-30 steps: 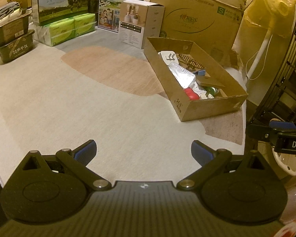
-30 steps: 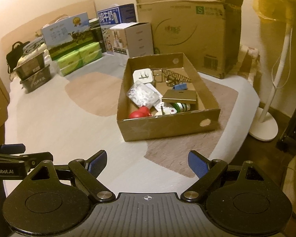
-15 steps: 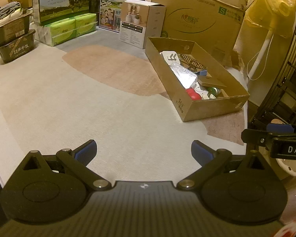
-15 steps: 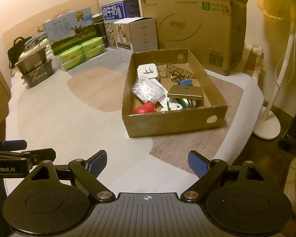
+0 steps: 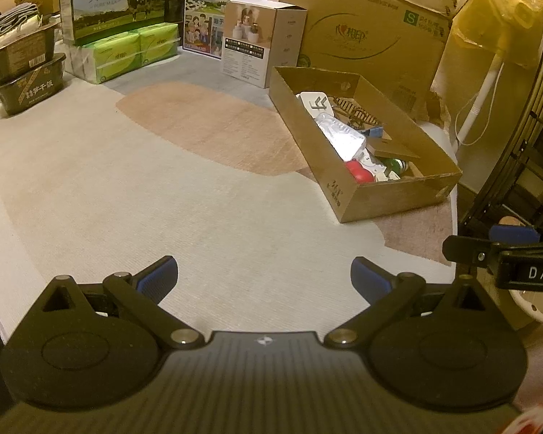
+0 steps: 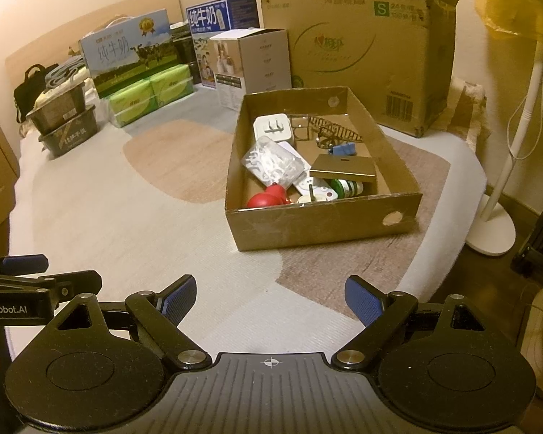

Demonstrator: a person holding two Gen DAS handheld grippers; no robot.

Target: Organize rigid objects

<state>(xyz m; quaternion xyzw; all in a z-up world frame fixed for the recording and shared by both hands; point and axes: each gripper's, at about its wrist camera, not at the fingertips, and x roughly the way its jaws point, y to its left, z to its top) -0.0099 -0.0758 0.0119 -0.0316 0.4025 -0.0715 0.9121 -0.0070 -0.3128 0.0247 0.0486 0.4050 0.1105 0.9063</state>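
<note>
A pale rug point(image 6: 134, 224) with tan patches covers the floor, and along the far wall stands a big brown carton point(image 6: 358, 54) with its top flaps up, next to a white fan stand point(image 6: 499, 166) whose head is wrapped in yellow plastic. To the left of the carton are a white appliance box point(image 6: 253, 65), two milk cartons printed with cows and Chinese lettering point(image 6: 134, 58), green tissue packs point(image 6: 152, 94) under one of them, and two dark meal trays point(image 6: 63, 123) stacked one on the other. On the rug in front of the big carton sits a shallow open cardboard box point(image 6: 325, 220), and the rigid objects are all inside it: a flat gold case point(image 6: 344, 168) leaning over a green bottle point(image 6: 347, 188), a clear bag of white pieces point(image 6: 275, 162), a white plug adapter point(image 6: 275, 128) at the far end, a wire rack point(image 6: 329, 130) beside it, a small blue clip point(image 6: 342, 150), a red rounded piece point(image 6: 268, 199) at the near wall, and a white switch-like part point(image 6: 315, 190). The right gripper point(image 6: 269, 298) hangs over bare rug just short of the box, its blue-padded fingers spread wide with nothing between them. The left gripper point(image 5: 264, 278) hovers further left over the rug, its fingers likewise spread and empty, the box well off to its right.
</note>
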